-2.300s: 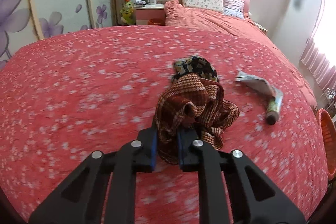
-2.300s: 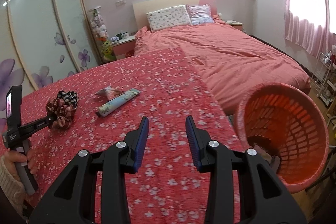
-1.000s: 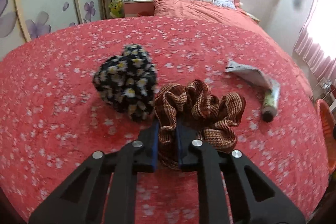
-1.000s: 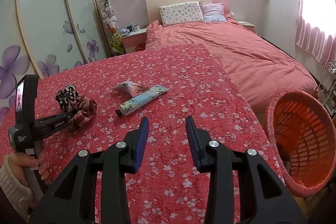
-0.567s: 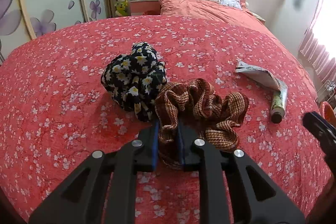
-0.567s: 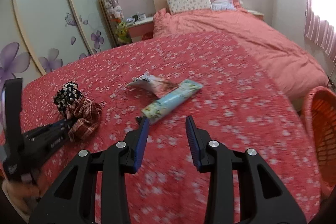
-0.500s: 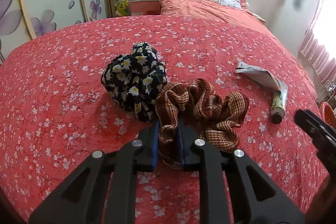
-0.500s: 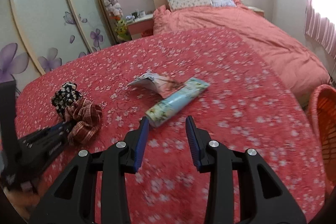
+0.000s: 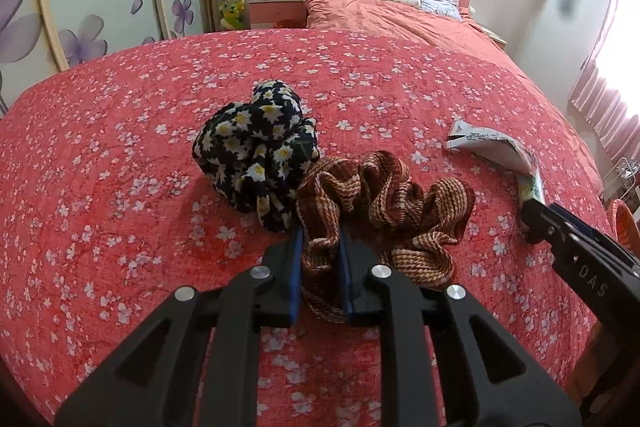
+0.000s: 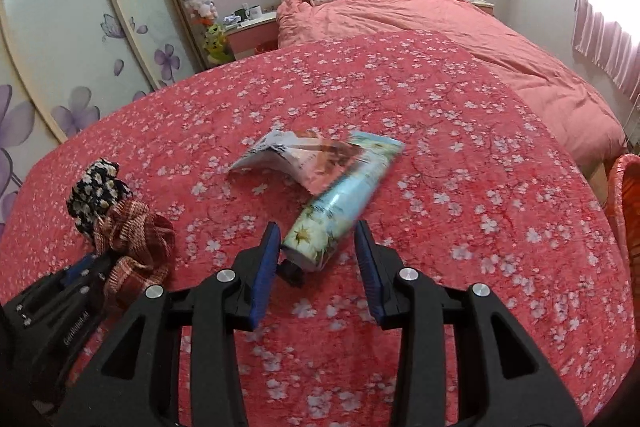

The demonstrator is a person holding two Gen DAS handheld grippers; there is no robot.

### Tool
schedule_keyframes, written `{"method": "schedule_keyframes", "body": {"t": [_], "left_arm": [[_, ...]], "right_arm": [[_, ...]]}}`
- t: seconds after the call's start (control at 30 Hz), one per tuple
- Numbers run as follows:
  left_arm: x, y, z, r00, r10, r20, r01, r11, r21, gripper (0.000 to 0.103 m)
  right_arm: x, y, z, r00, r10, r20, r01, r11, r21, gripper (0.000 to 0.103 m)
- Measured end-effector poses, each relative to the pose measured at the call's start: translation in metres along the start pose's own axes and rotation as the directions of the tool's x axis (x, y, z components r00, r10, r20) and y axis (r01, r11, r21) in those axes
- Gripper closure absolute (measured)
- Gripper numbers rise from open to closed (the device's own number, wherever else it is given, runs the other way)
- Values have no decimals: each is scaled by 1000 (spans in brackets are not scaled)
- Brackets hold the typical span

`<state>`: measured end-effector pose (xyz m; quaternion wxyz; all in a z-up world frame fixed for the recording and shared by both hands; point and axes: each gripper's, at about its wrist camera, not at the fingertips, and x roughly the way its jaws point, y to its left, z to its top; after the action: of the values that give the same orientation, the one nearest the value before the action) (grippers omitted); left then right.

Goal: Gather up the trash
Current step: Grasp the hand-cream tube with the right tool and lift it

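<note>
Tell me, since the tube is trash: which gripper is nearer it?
Right. The right gripper straddles the tube's capped end, jaws open. The left gripper, off to the side, grips the brown scrunchie.

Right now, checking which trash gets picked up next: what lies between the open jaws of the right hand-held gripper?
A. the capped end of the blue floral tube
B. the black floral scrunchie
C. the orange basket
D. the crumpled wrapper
A: in the right wrist view the right hand-held gripper straddles the capped end of the blue floral tube, pads not touching it.

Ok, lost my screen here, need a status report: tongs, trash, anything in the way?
Left tongs shut on brown scrunchie. Right tongs open, straddling cap end of the tube, not gripping. Torn wrapper overlaps the tube's far end.
</note>
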<state>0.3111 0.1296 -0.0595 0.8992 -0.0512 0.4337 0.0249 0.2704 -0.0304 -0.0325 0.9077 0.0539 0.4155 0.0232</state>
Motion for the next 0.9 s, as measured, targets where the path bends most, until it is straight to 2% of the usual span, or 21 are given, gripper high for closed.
{"method": "schedule_keyframes", "body": {"t": [0.13, 0.23, 0.4, 0.73, 0.9], "left_arm": [[0, 0, 0, 1000, 1, 0, -1, 1000, 1, 85], [0, 0, 0, 1000, 1, 0, -1, 1000, 1, 85], [0, 1, 0, 1000, 1, 0, -1, 1000, 1, 85], [0, 0, 0, 1000, 2, 0, -2, 1000, 2, 85], [1, -1, 1, 1000, 3, 0, -3, 1000, 2, 84]], "right_arm": [[-12, -22, -4, 998, -61, 23, 61, 998, 15, 65], [-16, -33, -6, 1000, -13, 28, 12, 999, 31, 65], [-10, -27, -3, 999, 38, 24, -38, 999, -18, 65], [8, -25, 10, 999, 36, -33, -38, 998, -44, 65], [8, -19, 12, 999, 16, -35, -19, 996, -86, 72]]}}
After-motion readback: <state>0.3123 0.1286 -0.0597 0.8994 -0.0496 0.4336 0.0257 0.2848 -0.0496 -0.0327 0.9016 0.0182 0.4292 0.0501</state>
